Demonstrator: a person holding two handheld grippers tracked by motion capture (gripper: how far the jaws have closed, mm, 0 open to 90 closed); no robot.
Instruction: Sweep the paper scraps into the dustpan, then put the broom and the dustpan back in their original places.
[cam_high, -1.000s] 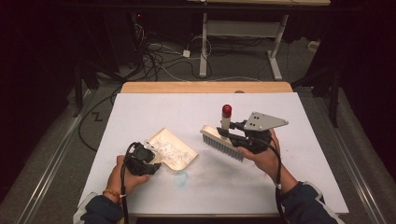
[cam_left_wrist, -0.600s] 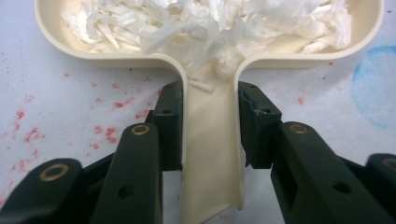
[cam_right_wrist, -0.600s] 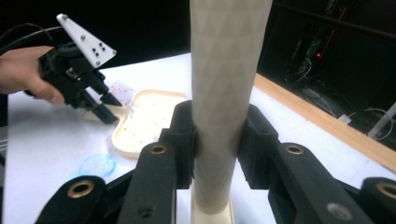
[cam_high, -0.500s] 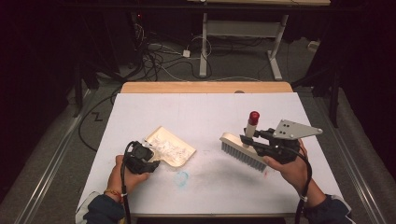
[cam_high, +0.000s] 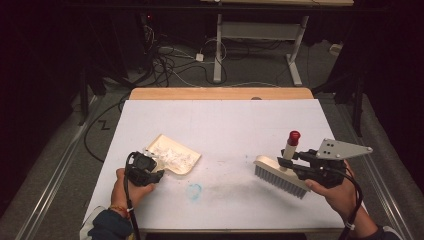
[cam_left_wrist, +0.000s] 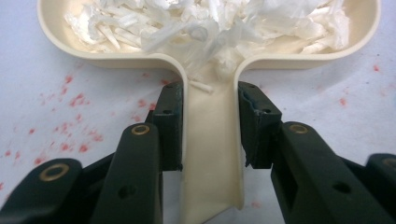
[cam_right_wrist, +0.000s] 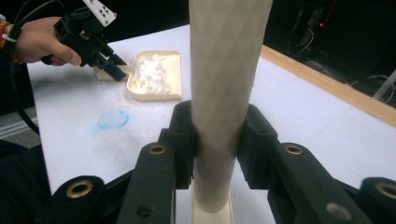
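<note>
A cream dustpan (cam_high: 176, 154) full of white paper shreds (cam_left_wrist: 210, 23) lies at the front left of the white table cover (cam_high: 225, 120). My left gripper (cam_high: 154, 162) is shut on its flat handle (cam_left_wrist: 212, 154), one jaw on each edge, as the left gripper view (cam_left_wrist: 212, 98) shows. My right gripper (cam_high: 286, 161) is shut on the round cream handle (cam_right_wrist: 224, 70) of a brush (cam_high: 277, 175) with grey bristles and a red-tipped handle, at the front right. In the right gripper view (cam_right_wrist: 219, 116), the dustpan (cam_right_wrist: 156, 77) and the left gripper (cam_right_wrist: 112, 63) sit farther off.
A blue smudge (cam_high: 194, 190) and a faint dusty streak mark the cover between the two hands. Red speckles (cam_left_wrist: 74, 100) dot the cover around the dustpan. The table's wooden back edge (cam_high: 220, 93) borders a dark floor with cables (cam_high: 170, 60) and desk legs (cam_high: 218, 45).
My right gripper has carried the brush to the right, away from the dustpan. The left gripper and the dustpan have stayed in place.
</note>
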